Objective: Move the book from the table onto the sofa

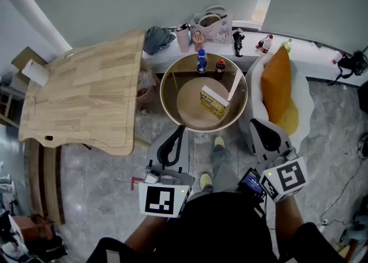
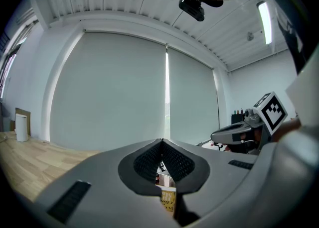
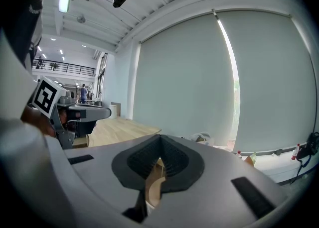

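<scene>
Book (image 1: pixel 214 102), apparently half-open, title unreadable

Book (image 1: pixel 214 103): closed, thick block, bright yellow cover with dark print, and one plain white face. It appears to stand on an edge, white face up, yellow face towards the person, turned at an angle to the frame.

It sits on the round table (image 1: pixel 167 92), which has a tan top and a raised rim. It stands right of centre, near the rim on the sofa side.

Sofa (image 1: pixel 303 108): white, soft-looking, bearing an orange cushion, just beside the table on its right. The book is not on it.
</scene>
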Tool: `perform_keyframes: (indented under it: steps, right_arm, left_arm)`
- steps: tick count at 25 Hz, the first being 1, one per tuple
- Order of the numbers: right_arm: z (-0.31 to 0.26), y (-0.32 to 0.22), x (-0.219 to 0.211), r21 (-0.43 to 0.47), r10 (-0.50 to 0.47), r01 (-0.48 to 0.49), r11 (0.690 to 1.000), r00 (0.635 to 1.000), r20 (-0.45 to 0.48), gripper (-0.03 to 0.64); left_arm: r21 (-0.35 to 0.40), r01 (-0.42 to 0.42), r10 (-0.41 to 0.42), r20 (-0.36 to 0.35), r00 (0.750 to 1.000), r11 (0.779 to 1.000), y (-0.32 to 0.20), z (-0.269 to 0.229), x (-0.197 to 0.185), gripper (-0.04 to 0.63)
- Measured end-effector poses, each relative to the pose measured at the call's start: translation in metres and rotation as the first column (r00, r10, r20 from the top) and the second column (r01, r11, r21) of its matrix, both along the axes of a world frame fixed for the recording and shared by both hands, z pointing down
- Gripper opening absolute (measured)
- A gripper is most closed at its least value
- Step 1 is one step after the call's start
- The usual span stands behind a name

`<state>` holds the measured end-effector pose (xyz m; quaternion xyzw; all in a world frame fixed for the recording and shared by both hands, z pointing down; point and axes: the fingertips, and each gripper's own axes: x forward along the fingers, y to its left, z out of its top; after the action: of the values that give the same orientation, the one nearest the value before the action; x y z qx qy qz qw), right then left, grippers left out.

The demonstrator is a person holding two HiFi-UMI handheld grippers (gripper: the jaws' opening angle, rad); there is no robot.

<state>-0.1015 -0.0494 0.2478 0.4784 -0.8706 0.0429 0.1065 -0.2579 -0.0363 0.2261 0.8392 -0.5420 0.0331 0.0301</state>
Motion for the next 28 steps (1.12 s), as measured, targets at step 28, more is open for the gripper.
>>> perform_keyframes:
  steps: [28]
  right_arm:
    - [0.047, -0.096, 0.026, -0.175, -0.062, 0.051, 0.983, 0.996, -0.062, 0.009]
  left_arm:
    - [-0.067, 0.025, -0.023, 0.028, 0.999, 0.997, -0.112, 0.024, 0.026, 0.011]
